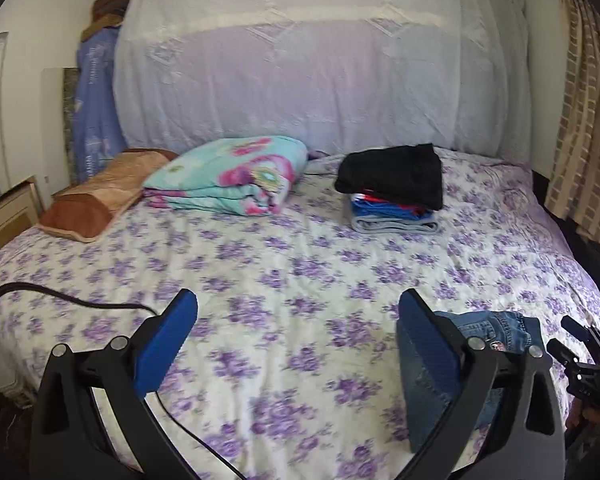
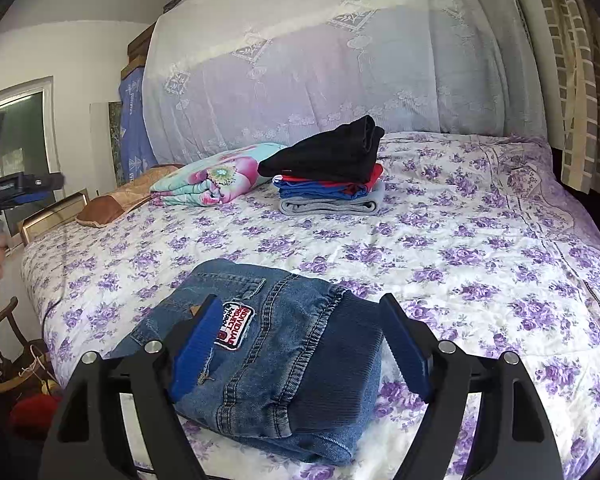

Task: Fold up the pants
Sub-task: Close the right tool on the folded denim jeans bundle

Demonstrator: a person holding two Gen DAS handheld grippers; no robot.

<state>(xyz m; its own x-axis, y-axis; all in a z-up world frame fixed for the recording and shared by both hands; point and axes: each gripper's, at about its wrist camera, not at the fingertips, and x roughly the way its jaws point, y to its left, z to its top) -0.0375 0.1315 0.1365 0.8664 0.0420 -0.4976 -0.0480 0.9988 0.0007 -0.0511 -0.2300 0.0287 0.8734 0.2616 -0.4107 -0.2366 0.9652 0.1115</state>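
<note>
Folded blue jeans (image 2: 276, 360) with a sewn patch lie on the purple-flowered bedspread (image 2: 460, 240) near the front edge. My right gripper (image 2: 300, 304) straddles them with its jaws wide. The left pad rests over the denim, and the right pad stands just clear of the ribbed waistband. My left gripper (image 1: 298, 300) hovers open above bare bedspread (image 1: 284, 248), with nothing between its fingers. In the left wrist view part of the jeans (image 1: 496, 332) shows behind the right finger. Blurred at the left edge of the right wrist view is the left gripper (image 2: 20, 188), with a hand below it.
A stack of folded clothes (image 2: 332, 176), black on top, sits toward the headboard. Beside it are a folded floral blanket (image 2: 212, 176) and a brown pillow (image 1: 96, 200). A black cable (image 1: 80, 302) trails over the bed's left side. Curtains (image 1: 580, 120) hang at right.
</note>
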